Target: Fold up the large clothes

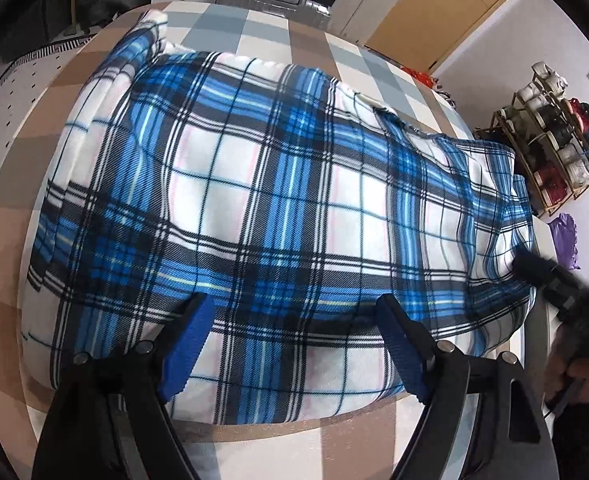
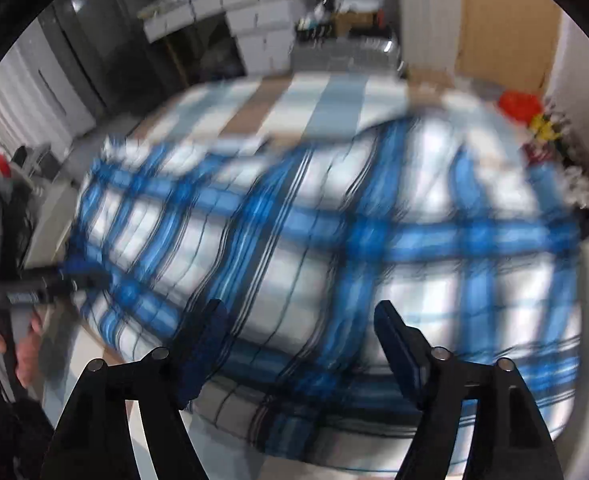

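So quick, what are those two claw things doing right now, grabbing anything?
Left gripper: open, fingers spread above the plaid garment, holding nothing.
Right gripper: open, holding nothing; that view is blurred.

Your garment point(image 1: 254, 200) is blue, white and black plaid with thin pink lines. It lies on a checked tan, grey and white surface point(image 1: 354, 432). Gripper pads point(image 1: 186, 344) are blue, with black arms. The purple bag point(image 1: 564, 240) sits at right.

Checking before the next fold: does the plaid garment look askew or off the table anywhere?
Yes. The plaid garment lies diagonally across the checked table, and its right end droops over the table edge. No damage shows.
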Available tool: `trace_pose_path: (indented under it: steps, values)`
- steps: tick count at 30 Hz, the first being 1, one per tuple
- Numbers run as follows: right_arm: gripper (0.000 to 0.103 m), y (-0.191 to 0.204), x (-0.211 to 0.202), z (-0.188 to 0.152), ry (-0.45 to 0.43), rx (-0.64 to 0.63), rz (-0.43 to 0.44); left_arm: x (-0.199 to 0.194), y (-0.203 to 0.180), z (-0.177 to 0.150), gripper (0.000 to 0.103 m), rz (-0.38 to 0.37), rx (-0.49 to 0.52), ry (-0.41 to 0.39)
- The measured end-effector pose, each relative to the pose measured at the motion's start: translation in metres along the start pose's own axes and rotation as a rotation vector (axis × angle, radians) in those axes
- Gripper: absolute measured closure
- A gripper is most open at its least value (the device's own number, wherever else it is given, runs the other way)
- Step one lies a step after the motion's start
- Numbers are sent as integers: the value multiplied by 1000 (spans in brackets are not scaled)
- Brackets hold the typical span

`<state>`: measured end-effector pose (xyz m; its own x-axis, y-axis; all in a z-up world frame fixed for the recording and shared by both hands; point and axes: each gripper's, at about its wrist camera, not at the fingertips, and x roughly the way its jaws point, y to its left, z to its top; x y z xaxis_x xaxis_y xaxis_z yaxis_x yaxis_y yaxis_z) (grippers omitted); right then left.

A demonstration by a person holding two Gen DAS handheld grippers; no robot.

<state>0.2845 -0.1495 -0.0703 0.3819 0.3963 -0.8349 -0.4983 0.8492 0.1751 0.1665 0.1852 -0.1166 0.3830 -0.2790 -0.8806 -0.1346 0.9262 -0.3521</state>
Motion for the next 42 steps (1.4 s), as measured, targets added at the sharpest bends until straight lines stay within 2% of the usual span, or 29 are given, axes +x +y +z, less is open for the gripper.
trace_pose_path:
  steps: [2, 7, 11, 13, 15, 17, 18, 20, 22, 25, 26, 30, 33, 36, 39, 42]
  values:
    - [26, -19, -3, -2, 23, 27, -85, -4, 6, -4, 24, -10, 24, -18]
    - [26, -59, 23, -38, 143, 83, -131, -8, 9, -11, 24, 11, 89, -51]
    - [26, -50, 23, -49, 81, -28, -199, -13, 0, -9, 25, 39, 119, -50]
    - [25, -54, 22, -48, 82, -12, -197, -11, -5, -8, 25, 59, 144, -41]
    - [26, -55, 21, -47, 100, -9, -202, -14, -5, -9, 24, 109, 120, -20]
    - [28, -49, 15, -41, 112, 5, -201, -25, -3, -1, 24, 85, 94, -12]
    - [28, -52, 5, -37, 79, 25, -176, -37, -6, 4, 24, 52, 95, -43]
    - [25, -56, -11, -25, 9, 48, -170, -54, -17, 12, 24, 7, 150, -94]
    - [25, -61, -13, -7, -6, 52, -198, -56, -34, 29, 24, 37, 234, -111]
    - [25, -73, -1, 17, 18, 61, -220, -37, -46, 60, 24, 118, 300, -88]
    - [25, -79, 6, 27, 29, 68, -235, -26, -45, 72, 24, 143, 287, -57]
    - [23, -102, 41, 54, 94, 75, -274, 20, -15, 100, 24, 116, 164, 97]
    - [22, -93, 61, 45, 162, 77, -271, 27, -11, 95, 24, 124, 179, 106]
    - [21, -88, 64, 34, 178, 48, -276, 25, -14, 82, 25, 152, 237, 84]
    - [20, -90, 59, 25, 216, 72, -229, 15, -5, 62, 25, 122, 243, 46]
    - [20, -74, 51, 4, 237, 5, -194, 4, 1, 35, 25, 142, 239, 2]
